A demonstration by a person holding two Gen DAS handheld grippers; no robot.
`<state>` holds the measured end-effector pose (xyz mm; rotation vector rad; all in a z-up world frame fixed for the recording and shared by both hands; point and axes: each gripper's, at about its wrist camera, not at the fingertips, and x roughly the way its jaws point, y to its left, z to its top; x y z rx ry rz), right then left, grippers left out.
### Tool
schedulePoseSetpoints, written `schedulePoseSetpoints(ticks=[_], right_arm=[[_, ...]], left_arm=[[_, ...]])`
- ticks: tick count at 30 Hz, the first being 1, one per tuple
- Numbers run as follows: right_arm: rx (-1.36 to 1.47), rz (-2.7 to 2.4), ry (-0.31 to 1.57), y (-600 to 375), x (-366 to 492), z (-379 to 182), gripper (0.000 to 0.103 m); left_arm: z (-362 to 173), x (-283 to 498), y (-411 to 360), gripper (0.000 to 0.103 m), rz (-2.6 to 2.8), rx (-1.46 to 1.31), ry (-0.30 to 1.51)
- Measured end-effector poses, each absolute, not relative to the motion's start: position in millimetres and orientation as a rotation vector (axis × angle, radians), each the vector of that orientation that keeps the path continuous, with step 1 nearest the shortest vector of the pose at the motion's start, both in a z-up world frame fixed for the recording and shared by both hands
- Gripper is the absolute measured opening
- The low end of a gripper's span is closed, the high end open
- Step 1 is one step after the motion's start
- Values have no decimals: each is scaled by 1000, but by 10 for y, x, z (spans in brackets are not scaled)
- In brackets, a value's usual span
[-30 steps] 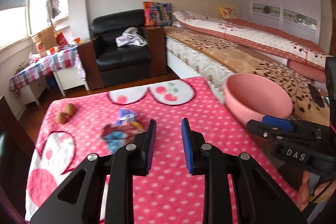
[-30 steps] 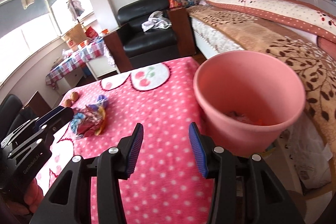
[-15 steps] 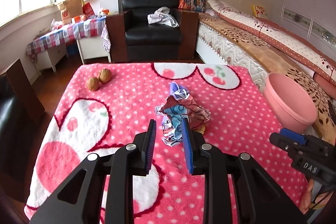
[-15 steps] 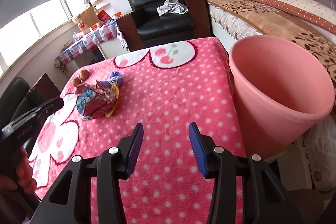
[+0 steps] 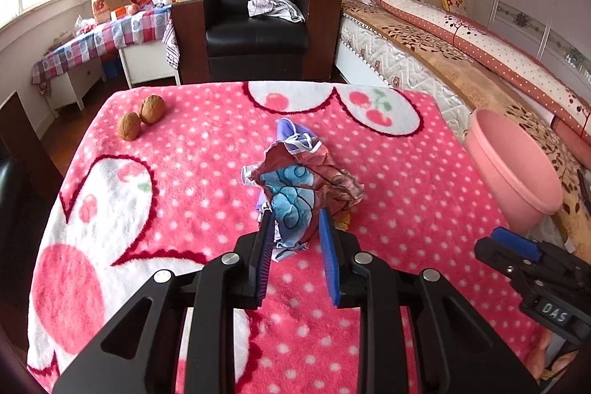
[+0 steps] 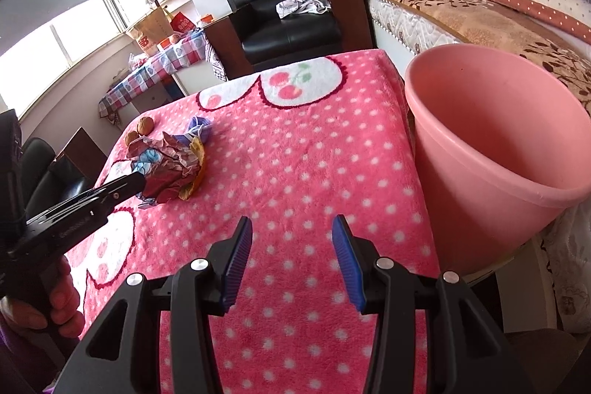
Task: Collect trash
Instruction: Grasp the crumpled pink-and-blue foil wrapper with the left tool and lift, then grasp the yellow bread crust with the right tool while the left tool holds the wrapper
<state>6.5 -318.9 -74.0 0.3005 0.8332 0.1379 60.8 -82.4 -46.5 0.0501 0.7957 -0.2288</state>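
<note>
a crumpled wrapper (image 5: 303, 183) is seen lying near the middle of the bench (image 5: 184, 172), which is covered by a pink dotted blanket. its long axis runs from the near edge toward the far edge, with a purple end pointed away at the armchair (image 5: 255, 24). the left tongs (image 5: 297, 228) are held released, their blue pads set on either side of the wrapper's near end; whether the pads touch it cannot be told. the right tongs (image 6: 291, 239) are held released above bare blanket, nothing between them. a pink bin (image 6: 491, 143) is placed just beside the bench's right edge. two walnuts (image 5: 142, 115) are seen at the far left corner.
</note>
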Motion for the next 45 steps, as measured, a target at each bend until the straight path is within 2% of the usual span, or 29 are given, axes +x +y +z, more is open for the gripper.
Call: schedulePoseSetpoints(ticks=[3, 5, 8, 18, 29, 35, 36, 37, 39, 45], right_arm=[[297, 134, 840, -3175, 67, -748, 45], [290, 131, 846, -3163, 76, -752, 45], [278, 132, 862, -3128, 99, -763, 45], [279, 256, 871, -2668, 384, -692, 45], [153, 276, 898, -2039, 857, -781, 43], [135, 247, 928, -1956, 995, -912, 33], [144, 243, 927, -1967, 999, -925, 30], [151, 239, 925, -1982, 1000, -925, 21], [158, 234, 925, -2006, 999, -918, 17], [209, 243, 908, -2135, 862, -835, 14]], left_arm=[[-495, 610, -806, 24, -223, 61, 782], [-485, 588, -757, 9, -221, 49, 770], [-424, 539, -676, 3, -225, 30, 755], [-122, 319, -305, 1, -186, -1, 646], [-129, 273, -108, 1, -138, 5, 631], [-155, 273, -103, 1, -144, 14, 638], [-160, 275, -107, 1, -143, 16, 639], [-163, 278, -111, 1, -142, 18, 642], [-168, 289, -130, 1, -140, 21, 647], [-156, 282, -206, 1, -144, 37, 645]])
